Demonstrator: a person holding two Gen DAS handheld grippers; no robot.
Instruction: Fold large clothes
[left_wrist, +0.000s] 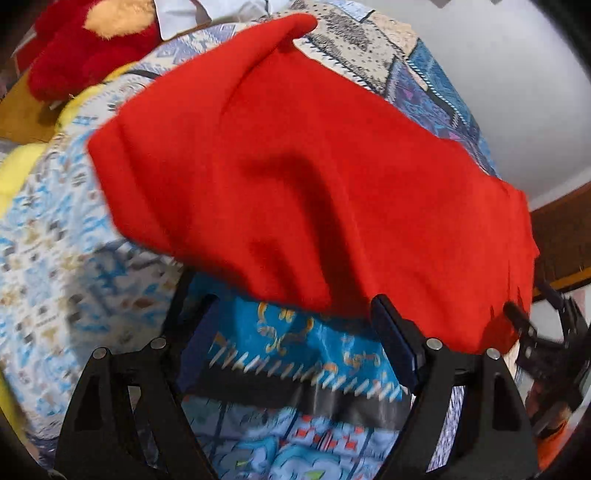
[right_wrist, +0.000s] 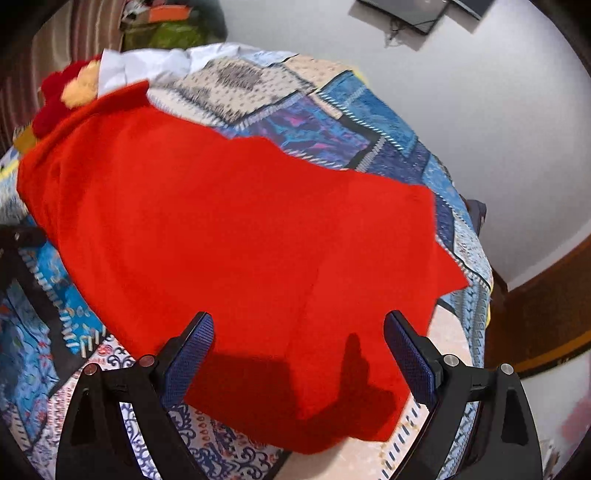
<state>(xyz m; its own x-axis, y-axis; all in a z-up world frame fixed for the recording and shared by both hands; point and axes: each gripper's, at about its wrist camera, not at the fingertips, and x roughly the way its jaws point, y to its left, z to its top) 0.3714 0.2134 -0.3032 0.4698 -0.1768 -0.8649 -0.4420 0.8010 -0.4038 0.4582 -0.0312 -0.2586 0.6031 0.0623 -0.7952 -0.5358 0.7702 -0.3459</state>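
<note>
1. Red fleece-like fabric, the red garment, lies spread over the patchwork bedspread, reaching from its far left corner down to the near edge.
2. Its near hem overhangs toward both cameras, and a darker layer at the near right suggests that one part is already doubled over; I cannot tell how many folds that makes.
3. In the right wrist view the right gripper has its jaws spread wide, the near edge of the garment lying between the blue pads without being pinched.
4. In the left wrist view the left gripper is likewise spread, its jaws straddling the near edge of the cloth; one tip is hidden under the hem, so contact there is unclear.
5. Judged from this, the task is at an early or middle stage: the garment is laid out but remains broad and wrinkled, with a deep crease across its middle.
6. What is left, as I read it, is to pinch the near edge with both tongs, carry it across, and repeat until the piece is compact.
7. A red plush toy and white cloth sit at the far edge of the bedspread.
</note>
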